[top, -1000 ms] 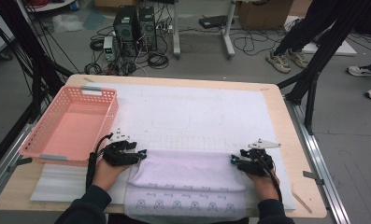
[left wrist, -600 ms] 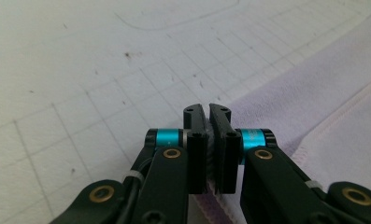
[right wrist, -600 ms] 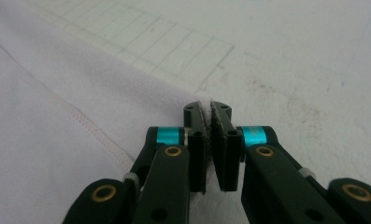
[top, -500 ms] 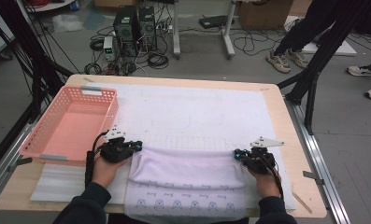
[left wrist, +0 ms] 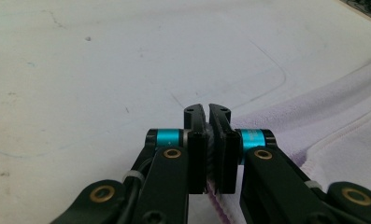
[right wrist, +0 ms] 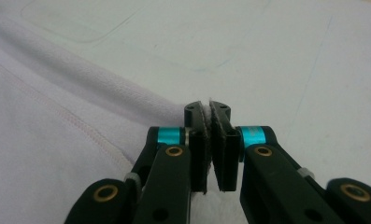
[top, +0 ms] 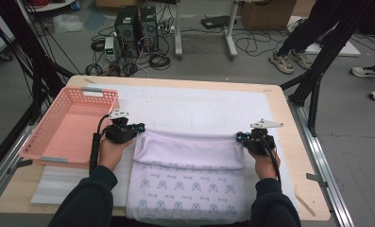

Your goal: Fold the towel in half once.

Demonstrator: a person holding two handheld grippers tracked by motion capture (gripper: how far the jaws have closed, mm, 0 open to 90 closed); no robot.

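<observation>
Left gripper [top: 139, 126] and right gripper [top: 240, 137], jaws clamped on 2 corners of the pale lilac printed towel [top: 190, 182]; uneven pulling may slip a thin corner free, skewing the fold.

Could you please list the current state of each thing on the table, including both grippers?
Left gripper: shut on the towel's left corner.
Right gripper: shut on the towel's right corner.
Towel: far edge pinched at both corners, near part flat, hanging over the table's front edge.
Pink basket: upright, empty.
</observation>
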